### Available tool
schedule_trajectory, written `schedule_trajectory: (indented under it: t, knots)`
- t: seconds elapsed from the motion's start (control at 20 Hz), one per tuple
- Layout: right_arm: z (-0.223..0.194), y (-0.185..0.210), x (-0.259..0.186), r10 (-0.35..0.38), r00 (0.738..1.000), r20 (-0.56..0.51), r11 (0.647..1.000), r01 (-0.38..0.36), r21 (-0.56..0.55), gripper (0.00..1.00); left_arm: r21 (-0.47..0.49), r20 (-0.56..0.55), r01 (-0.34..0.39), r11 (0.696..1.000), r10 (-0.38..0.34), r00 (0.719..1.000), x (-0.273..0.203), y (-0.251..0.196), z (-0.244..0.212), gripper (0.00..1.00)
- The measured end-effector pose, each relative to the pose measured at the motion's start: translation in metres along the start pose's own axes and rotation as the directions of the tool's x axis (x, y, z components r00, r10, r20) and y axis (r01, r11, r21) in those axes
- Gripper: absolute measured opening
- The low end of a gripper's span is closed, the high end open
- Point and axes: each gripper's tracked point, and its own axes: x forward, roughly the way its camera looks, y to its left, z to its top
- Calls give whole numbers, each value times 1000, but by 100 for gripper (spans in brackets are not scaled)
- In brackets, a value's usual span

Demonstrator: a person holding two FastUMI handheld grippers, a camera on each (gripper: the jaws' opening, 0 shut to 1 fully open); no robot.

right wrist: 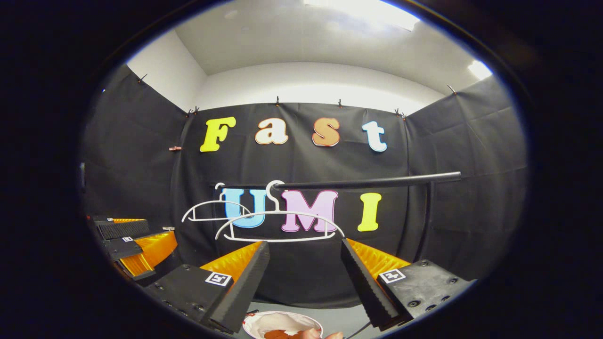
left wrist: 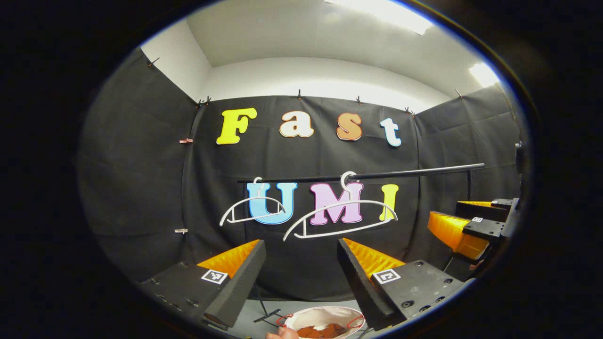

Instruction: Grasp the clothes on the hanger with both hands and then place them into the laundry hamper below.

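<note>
Left gripper (left wrist: 301,278): nearest the lens at the bottom of the left gripper view, fingers spread wide apart with nothing between them; also seen at the lower left of the right gripper view (right wrist: 136,245).
Right gripper (right wrist: 305,280): at the bottom of the right gripper view, fingers likewise spread, holding nothing; seen again at the right edge of the left gripper view (left wrist: 471,226).
Rail (left wrist: 362,175): dark bar running across the middle of each view, above both grippers (right wrist: 348,182).
Near hanger (left wrist: 340,217): white, bare, hooked on the rail, above the gap of the left gripper; in the right gripper view (right wrist: 279,225) just left of centre.
Far hanger (left wrist: 253,209): white, bare, farther left on the rail (right wrist: 212,210).
Laundry hamper (left wrist: 301,316): white rim at the bottom centre, below and between the left gripper's fingers; same in the right gripper view (right wrist: 278,321).
Clothes (left wrist: 322,331): reddish-brown cloth lying inside the hamper, well below both hangers and apart from the grippers (right wrist: 278,334).
</note>
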Motion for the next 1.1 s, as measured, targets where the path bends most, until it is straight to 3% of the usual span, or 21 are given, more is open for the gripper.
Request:
schedule_trajectory:
  t: [0.1, 0.25, 0.4, 0.55, 1.1]
  knots:
    - [1, -2, -4, 21, 1000, 0, 1000, -21, 12, 98, 9, 20, -35, 999, 35, 999, -8, 1, 5, 98]
    - [1, -12, -3, 25, 1000, 3, 1000, -25, 0, 98, 28, 20, -61, 998, 61, 998, -15, -2, 1, 94]
    - [-2, -12, -1, 35, 999, -11, 999, -35, 14, 94, 31, 15, -64, 997, 64, 998, -15, -4, 4, 96]
    - [-5, -14, 1, 39, 999, -16, 999, -39, 24, 100, 29, 6, -59, 998, 59, 998, -13, -6, 2, 96]
    - [-5, -18, 11, 46, 999, -22, 999, -46, 16, 98, 27, -4, -54, 998, 54, 999, 0, -8, 3, 96]
